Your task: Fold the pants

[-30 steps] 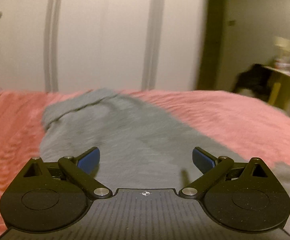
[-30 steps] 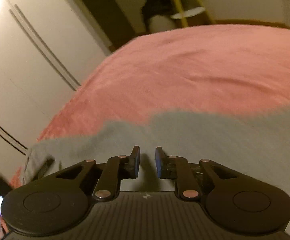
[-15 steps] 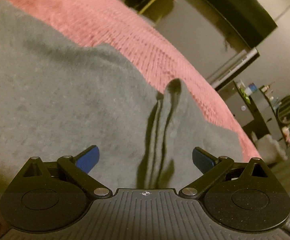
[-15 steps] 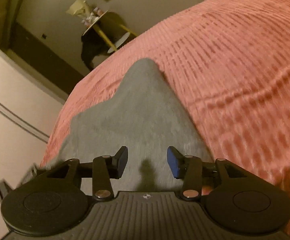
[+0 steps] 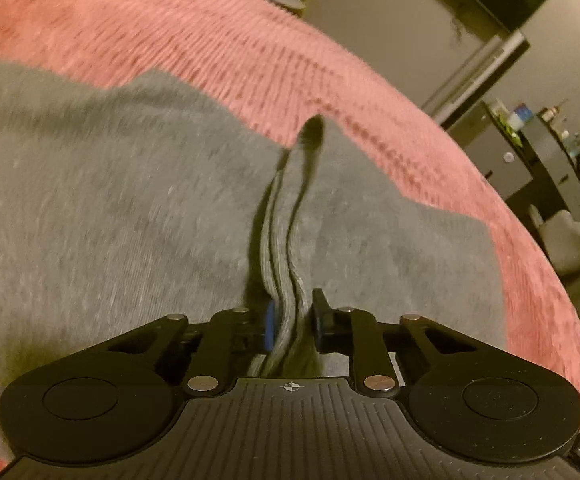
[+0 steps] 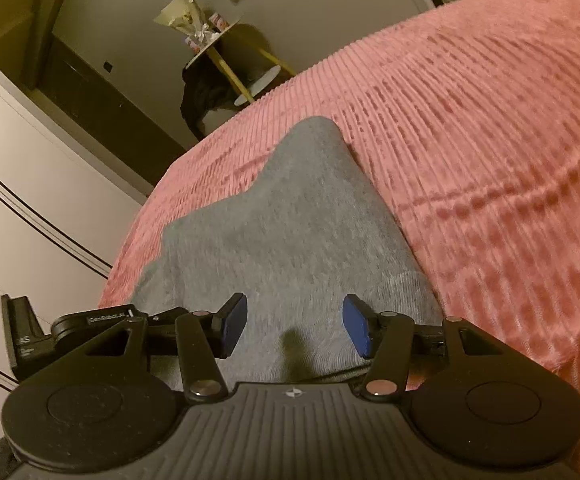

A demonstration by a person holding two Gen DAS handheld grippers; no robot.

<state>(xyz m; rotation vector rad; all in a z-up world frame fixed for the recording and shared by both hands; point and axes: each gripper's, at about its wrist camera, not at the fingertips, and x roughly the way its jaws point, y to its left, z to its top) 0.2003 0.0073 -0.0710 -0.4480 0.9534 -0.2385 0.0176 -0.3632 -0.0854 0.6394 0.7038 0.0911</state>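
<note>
On the ribbed pink bedspread (image 5: 250, 52) lie the soft grey knit pants (image 5: 110, 200); our left tongs (image 5: 291, 320) pinch a raised ridge of them, our right tongs (image 6: 293, 326) hover spread above. The thin pinch may slip, dropping the fold.

The pants (image 5: 110, 200) are plain grey, a fine knit with no print; the ridge of folded layers standing between the left gripper's (image 5: 291, 320) fingers shows the same grey with dark shadow lines. The blanket (image 6: 489, 140) is salmon pink, ribbed in close parallel rows (the ribs read as darker dashes). Both grippers are matte black with silver pivot pins, and the right gripper (image 6: 294, 326) has blue pads (image 6: 234, 322). The wardrobe (image 6: 30, 200) is white with thin dark stripes. The side table (image 6: 226, 60) has yellow legs, and a dark cabinet (image 5: 529, 168) stands against pale beige walls.
</note>
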